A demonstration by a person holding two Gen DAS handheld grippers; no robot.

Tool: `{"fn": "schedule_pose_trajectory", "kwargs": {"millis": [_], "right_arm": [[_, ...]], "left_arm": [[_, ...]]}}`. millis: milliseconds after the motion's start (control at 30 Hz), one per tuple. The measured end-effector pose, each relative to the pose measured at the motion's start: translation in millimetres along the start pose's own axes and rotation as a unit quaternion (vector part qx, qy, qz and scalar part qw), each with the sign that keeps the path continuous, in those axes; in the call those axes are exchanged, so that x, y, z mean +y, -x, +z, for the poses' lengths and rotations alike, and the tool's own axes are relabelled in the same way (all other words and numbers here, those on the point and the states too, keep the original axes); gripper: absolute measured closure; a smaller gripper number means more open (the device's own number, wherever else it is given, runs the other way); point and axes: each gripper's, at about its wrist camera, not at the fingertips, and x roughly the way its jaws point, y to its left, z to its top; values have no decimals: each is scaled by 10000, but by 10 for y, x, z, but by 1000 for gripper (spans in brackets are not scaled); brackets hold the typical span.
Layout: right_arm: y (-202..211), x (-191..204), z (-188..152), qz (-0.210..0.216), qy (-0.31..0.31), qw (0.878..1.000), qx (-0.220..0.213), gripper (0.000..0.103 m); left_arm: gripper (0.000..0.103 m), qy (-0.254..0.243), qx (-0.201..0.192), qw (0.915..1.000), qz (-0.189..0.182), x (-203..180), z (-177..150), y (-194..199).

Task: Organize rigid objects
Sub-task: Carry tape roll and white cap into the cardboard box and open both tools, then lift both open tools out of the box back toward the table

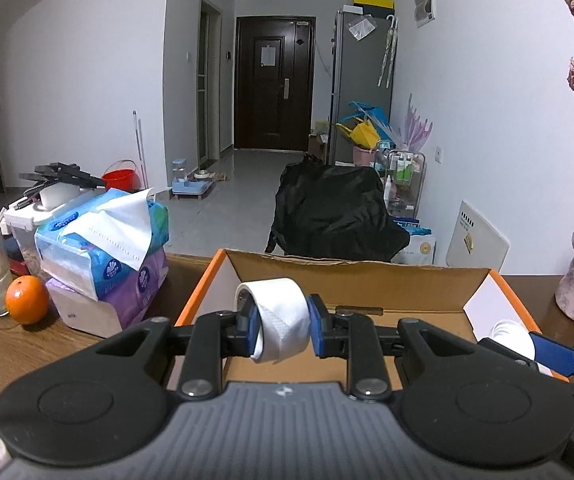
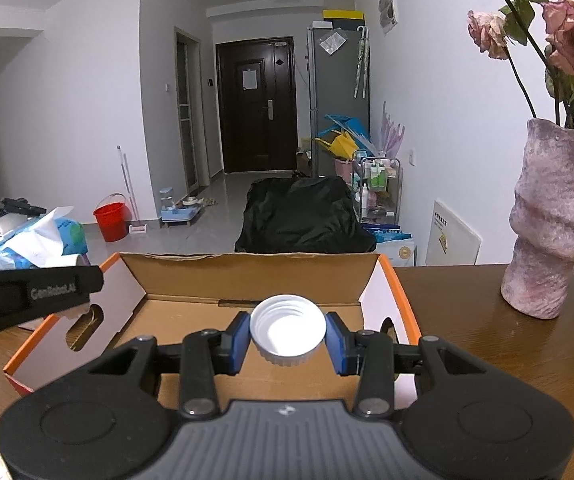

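Both tools clamp loads over the box [image 2: 367, 280]: left tool [image 1: 281, 328] tape roll [image 1: 283, 320], right tool [image 2: 288, 336] lid [image 2: 287, 328].

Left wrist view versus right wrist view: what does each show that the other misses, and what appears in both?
Only the left wrist view shows the round orange fruit on the brown wooden table and the left tool shut on a white tape roll. Only the right wrist view shows the right tool shut on a white ribbed plastic cap, seen from its open side. Both show the open cardboard box with orange edges, the pink textured vase and the dark door.
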Motion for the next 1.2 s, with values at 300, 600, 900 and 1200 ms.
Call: {"fn": "schedule_pose_trajectory", "kwargs": {"millis": [300,600,900,1200], "right_arm": [[-27,-1,-8,-209,-12,9998,53,14],[-31,-26,-21,-341,-92,9993,99,0],[1,-10,-33,-342,-84,9993,99,0],[103,-4,-40,-329,-69,9994,29,0]], "left_arm": [[20,-70,2,9999,143,-7,3,17],[0,-31,-85,9994,320,27,27,65],[0,105,-103,9988,475,163,12,54],[0,69,-106,9991,404,244,-35,163]]}}
